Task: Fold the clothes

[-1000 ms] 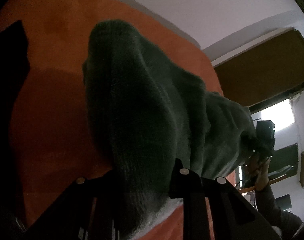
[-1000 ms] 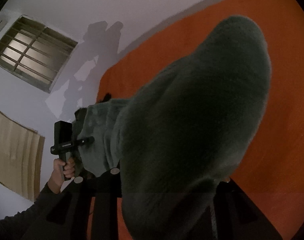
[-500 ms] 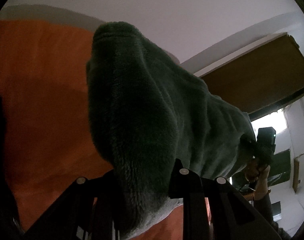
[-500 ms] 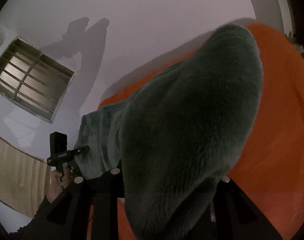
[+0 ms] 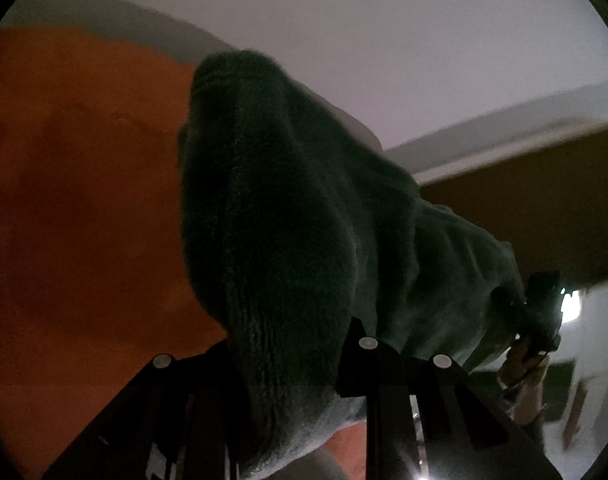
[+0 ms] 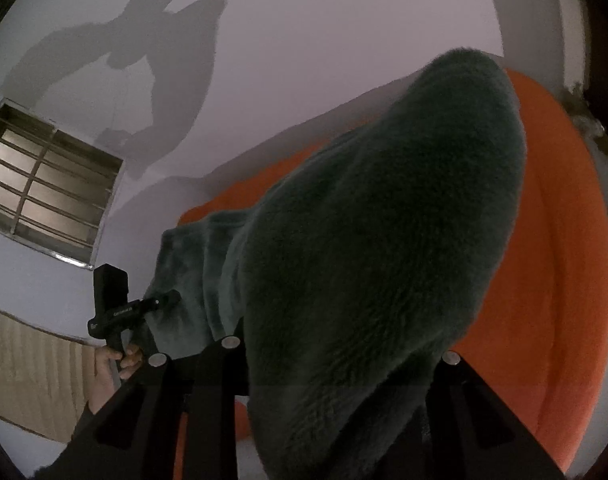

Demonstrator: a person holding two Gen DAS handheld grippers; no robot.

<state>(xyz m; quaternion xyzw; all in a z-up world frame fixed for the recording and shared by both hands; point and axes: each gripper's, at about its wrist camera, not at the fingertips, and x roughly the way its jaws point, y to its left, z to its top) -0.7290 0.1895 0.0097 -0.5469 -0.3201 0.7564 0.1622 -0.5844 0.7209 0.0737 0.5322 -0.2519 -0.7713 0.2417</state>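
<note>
Left gripper (image 5: 288, 344) and right gripper (image 6: 335, 352) each clamp the green fleece garment (image 6: 383, 240) above the orange bedspread (image 6: 551, 280); keep grips firm, edge taut, hands level.

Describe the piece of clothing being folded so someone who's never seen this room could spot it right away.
Find the big orange bedspread below the pale wall. Above it, a dark green fleece garment stretches between the left gripper and the right gripper, each clamped on an end. It is the only fuzzy dark fabric there.

Both wrist cams close-up, facing opposite ways; share green fleece (image 5: 288, 208).
</note>
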